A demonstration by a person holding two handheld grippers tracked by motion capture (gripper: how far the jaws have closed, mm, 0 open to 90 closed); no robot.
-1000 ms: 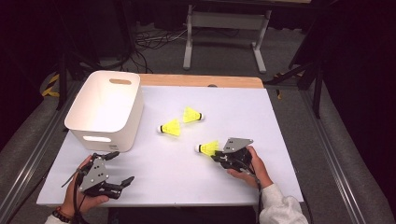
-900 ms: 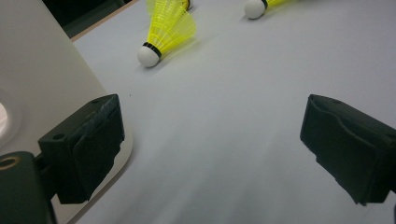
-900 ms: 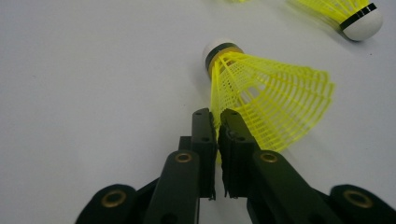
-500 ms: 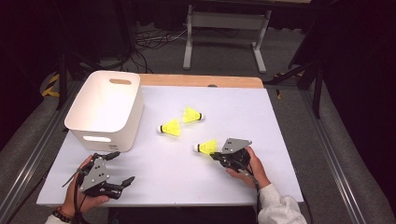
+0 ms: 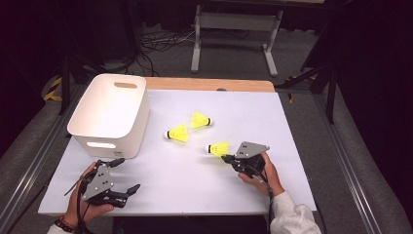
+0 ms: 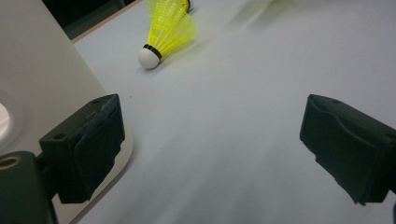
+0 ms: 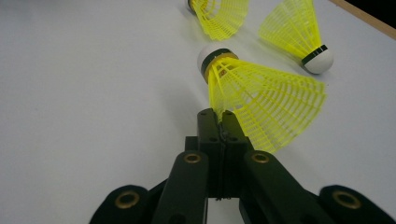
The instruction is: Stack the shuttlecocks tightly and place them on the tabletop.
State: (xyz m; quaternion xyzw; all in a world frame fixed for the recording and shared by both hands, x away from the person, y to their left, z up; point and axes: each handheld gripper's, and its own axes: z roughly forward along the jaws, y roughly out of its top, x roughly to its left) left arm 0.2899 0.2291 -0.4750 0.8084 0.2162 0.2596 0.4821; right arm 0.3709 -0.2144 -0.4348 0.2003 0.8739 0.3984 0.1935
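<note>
Three yellow shuttlecocks lie on a white table (image 5: 302, 146). The nearest shuttlecock (image 5: 217, 147) (image 7: 266, 93) has its white cork pointing left, and my right gripper (image 5: 228, 158) (image 7: 217, 116) is shut on the rim of its mesh skirt. Two more shuttlecocks (image 5: 178, 133) (image 5: 199, 120) lie close together farther back at the middle. At the table's front left my left gripper (image 5: 126, 174) (image 6: 210, 140) is open, with bare table between its jaws. It points toward one shuttlecock (image 6: 168, 32), which lies well beyond its jaws.
A white plastic bin (image 5: 136, 126) with handle slots stands at the back left, its wall (image 6: 42, 84) close beside my left gripper. A wooden strip (image 5: 209, 84) runs along the table's far edge. Beyond it stand a metal frame and cables on the floor.
The right gripper and the shuttlecock in it have shifted slightly toward the table's far side. The left hand has barely moved.
</note>
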